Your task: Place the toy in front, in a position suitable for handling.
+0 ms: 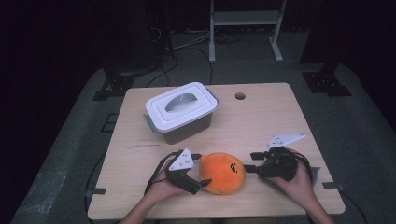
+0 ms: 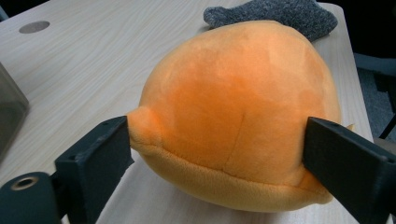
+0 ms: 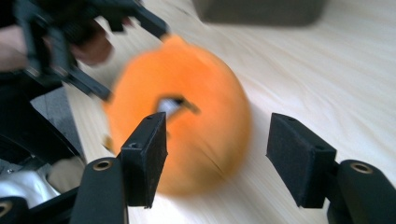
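A round orange plush toy [image 1: 223, 172] with a small dark mark on its face lies near the front edge of the wooden table [image 1: 261, 121]. My left gripper [image 1: 201, 169] is at its left end. In the left gripper view both black jaws press the plush toy [image 2: 233, 107] from either side, so my left gripper [image 2: 218, 135] is shut on it. My right gripper [image 1: 252, 162] sits just right of the toy, held in a hand. In the right gripper view, my right gripper [image 3: 217, 135] stands wide open. The blurred plush toy [image 3: 187, 121] lies just beyond the jaws, which do not touch it.
A grey box with a white handled lid [image 1: 181, 109] stands at the back left of the table. A round cable hole [image 1: 240, 96] sits near the far edge. A grey fuzzy cloth [image 2: 275, 11] lies at the table's right edge, behind the toy.
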